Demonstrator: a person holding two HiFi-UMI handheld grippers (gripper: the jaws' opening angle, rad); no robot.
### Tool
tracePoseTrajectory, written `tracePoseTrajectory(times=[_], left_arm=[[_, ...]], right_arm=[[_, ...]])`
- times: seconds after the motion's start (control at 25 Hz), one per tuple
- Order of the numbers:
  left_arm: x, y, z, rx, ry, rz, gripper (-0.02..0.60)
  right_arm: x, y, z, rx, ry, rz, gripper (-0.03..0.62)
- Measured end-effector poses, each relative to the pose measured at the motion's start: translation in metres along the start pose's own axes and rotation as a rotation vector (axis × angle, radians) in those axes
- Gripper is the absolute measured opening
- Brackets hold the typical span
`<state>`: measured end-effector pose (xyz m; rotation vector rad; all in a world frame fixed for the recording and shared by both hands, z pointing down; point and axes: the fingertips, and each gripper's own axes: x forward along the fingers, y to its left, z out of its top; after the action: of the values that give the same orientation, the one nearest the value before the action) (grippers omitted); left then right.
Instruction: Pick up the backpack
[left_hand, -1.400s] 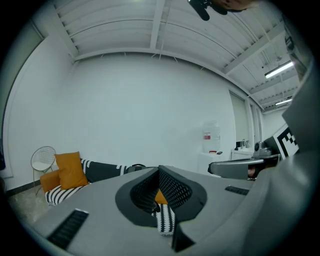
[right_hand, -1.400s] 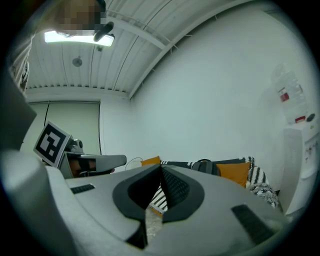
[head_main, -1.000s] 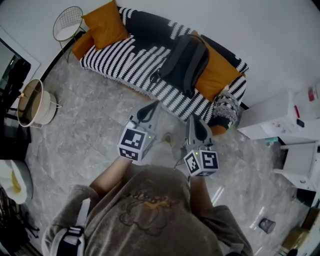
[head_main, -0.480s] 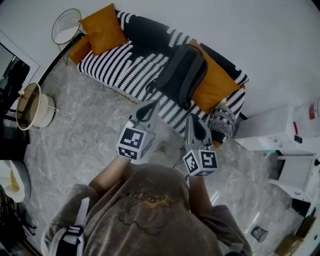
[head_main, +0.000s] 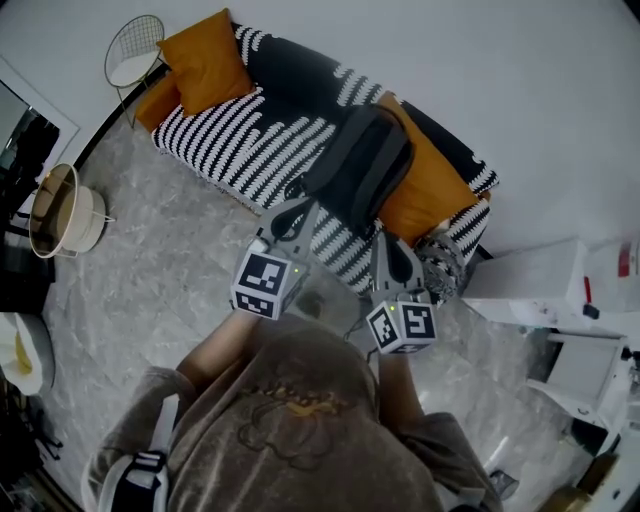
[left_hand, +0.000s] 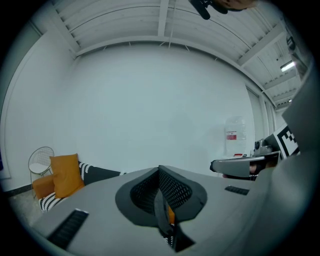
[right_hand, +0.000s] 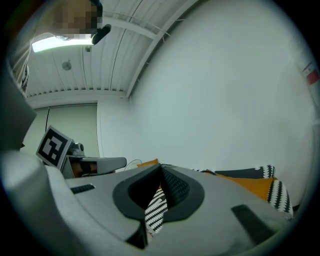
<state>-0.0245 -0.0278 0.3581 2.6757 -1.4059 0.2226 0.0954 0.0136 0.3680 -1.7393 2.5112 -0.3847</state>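
In both gripper views the grey jaw bodies block most of the sofa (head_main: 232, 138). The backpack (head_main: 362, 168) cannot be picked out there. Only a sliver of orange and something dark shows through the slot of the left gripper (head_main: 297, 208), and a strip of striped cloth through that of the right gripper (head_main: 385, 242).

In the head view the left tips overlap the backpack's lower edge, so I cannot tell whether they touch it. The person's shoulders hide the floor below, and the white furniture (head_main: 545, 285) at right runs out of frame.

Both grippers have their jaws pressed together with nothing between them. They are held side by side, pointing toward the sofa.

The dark grey backpack stands on the striped seat, leaning against an orange cushion (head_main: 432, 185) near the sofa's right end.
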Motion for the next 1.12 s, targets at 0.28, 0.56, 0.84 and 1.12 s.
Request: tracePoseTrajectory(times=[0.28,0.56,0.84,1.12], left_arm=[[0.033,0.017,-0.004,-0.016,0.013,0.016,0.003],[0.078,0.031,-0.004,-0.014,0.027,-0.015,0.003],[0.129,0.046,-0.005,-0.020,0.044,-0.062,0.002],[0.184,0.069,0.000,-0.006,0.057,-0.112,0.003]], right_arm=[[0.030,-0.018,-0.006,0.009,0.029,0.013,0.006],[0.064,-0.045,-0.006,0.023,0.041,-0.016,0.006],[0.104,-0.072,-0.006,0.039,0.051,-0.047,0.006],[0.152,-0.093,-0.003,0.055,0.052,-0.075,0.006]])
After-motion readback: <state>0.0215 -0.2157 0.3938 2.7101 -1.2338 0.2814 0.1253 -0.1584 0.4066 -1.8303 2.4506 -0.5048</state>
